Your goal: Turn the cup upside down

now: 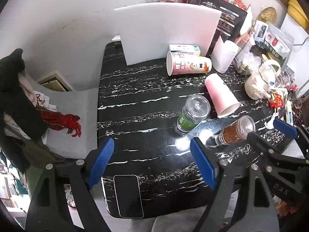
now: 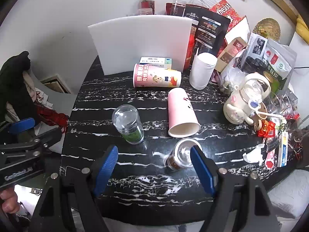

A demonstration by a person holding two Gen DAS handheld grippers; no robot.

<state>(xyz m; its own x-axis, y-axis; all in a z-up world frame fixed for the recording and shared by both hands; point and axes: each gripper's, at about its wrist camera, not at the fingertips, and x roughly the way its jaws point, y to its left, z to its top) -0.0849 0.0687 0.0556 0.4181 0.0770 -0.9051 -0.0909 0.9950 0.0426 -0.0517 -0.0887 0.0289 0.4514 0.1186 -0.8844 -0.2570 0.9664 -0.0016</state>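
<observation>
A plain pink paper cup (image 1: 220,94) (image 2: 180,114) lies on its side on the black marble table (image 1: 135,116) (image 2: 135,183), mouth toward me. A printed pink cup (image 1: 188,63) (image 2: 156,75) lies on its side behind it. A white cup (image 1: 224,56) (image 2: 201,70) stands upside down at the back. A clear cup with a green label (image 1: 190,115) (image 2: 128,123) and one with a brown label (image 1: 235,132) (image 2: 180,155) stand upside down. My left gripper (image 1: 152,164) is open and empty over the near table. My right gripper (image 2: 154,170) is open and empty, near the brown-label cup.
A white board (image 1: 166,32) (image 2: 141,44) stands at the back. A phone (image 1: 128,196) lies at the near edge. A white teapot (image 1: 260,81) (image 2: 245,100), bags and packets crowd the right side. A chair with clothes (image 1: 25,104) stands left.
</observation>
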